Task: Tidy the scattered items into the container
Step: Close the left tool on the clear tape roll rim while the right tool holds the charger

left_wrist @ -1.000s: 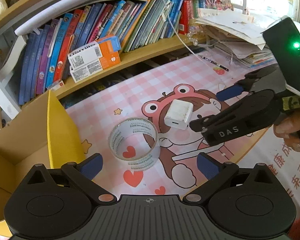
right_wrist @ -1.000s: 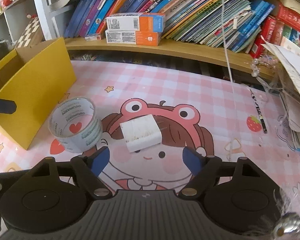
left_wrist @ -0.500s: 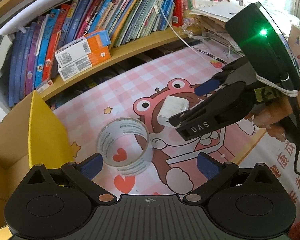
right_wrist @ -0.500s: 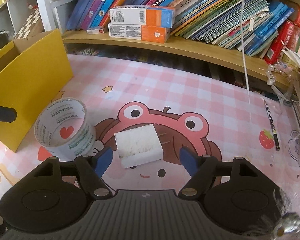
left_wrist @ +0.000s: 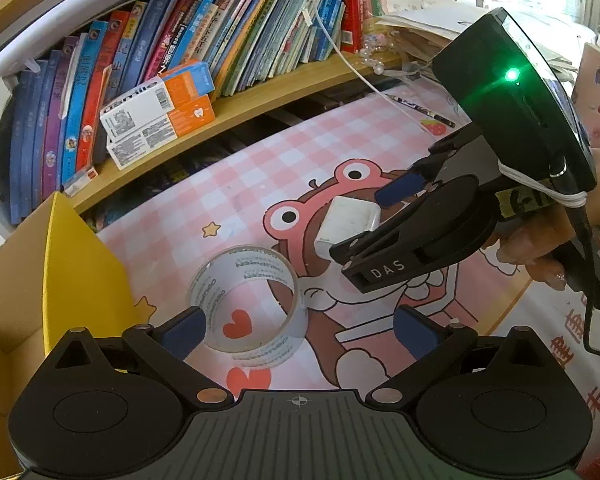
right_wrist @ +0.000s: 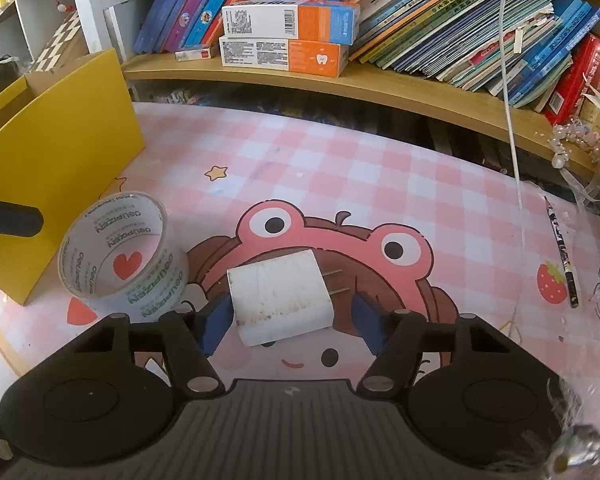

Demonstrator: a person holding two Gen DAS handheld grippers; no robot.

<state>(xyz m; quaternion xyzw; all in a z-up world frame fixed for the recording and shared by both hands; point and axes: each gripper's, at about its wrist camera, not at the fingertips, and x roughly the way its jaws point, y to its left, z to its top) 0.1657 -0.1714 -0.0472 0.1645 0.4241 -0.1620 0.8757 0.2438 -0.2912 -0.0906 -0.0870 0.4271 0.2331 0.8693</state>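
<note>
A white charger block with two metal prongs lies on the pink checked mat. My right gripper straddles it and its jaws are closing. The left pad is at the block's side and a sliver of gap shows at the right pad. The left wrist view shows the same charger between the right gripper's fingers. A clear tape roll stands just ahead of my open left gripper, with its left fingertip at the roll's edge. A yellow cardboard box stands open at the left.
A wooden shelf behind the mat holds rows of books and two orange-and-white boxes. A white cable hangs down at the right. A pencil, beads and stacked papers lie along the mat's right side.
My right gripper has come forward and down over the charger, and its jaws have narrowed around it. The left gripper has edged closer to the tape roll.
</note>
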